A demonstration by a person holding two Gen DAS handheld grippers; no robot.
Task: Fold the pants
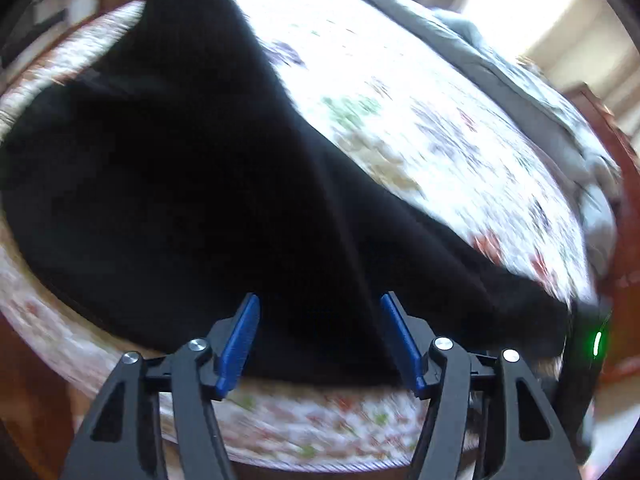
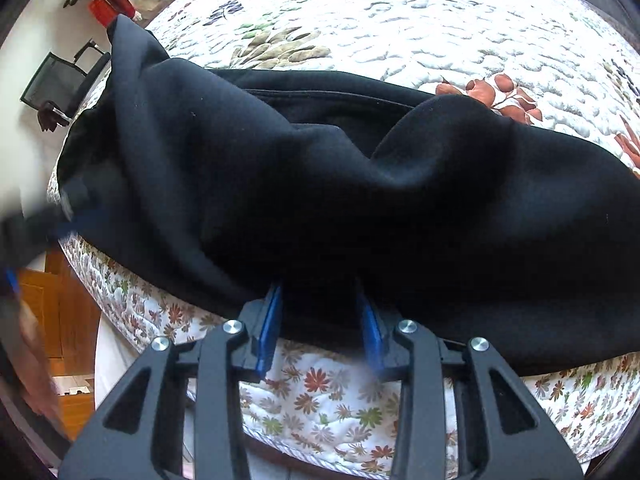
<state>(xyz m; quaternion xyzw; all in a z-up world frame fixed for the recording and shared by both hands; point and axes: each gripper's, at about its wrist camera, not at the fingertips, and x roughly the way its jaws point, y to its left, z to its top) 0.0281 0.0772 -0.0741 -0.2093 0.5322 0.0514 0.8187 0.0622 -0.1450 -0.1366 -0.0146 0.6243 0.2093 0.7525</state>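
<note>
Lying across the near edge of a bed, on a white quilt printed with brown and green flowers: black pants, bunched into soft folds, one end reaching toward the far left corner of the mattress. Showing a stitched seam or band along the upper fold in the right wrist view. No brand, label or readable writing showing anywhere on the fabric or the tools.

Hovering over the near hem in the left wrist view: left claw, blue pads standing well apart, cloth lying between and beneath them but not being pinched. Blurring heavily through this whole view.

Biting into the near edge of the pants: right claw, its blue pads pressing a thick fold from both sides, tips sinking out of sight under the cloth. Hanging over the quilt's flowered side panel just below the grip.

Glowing green on a dark device at the right edge of the left view. Standing off the bed's far left corner: a black mesh chair, with something red beyond it. Lying rumpled along the bed's far side: a grey blanket. Showing below the mattress at left: wooden floor.
</note>
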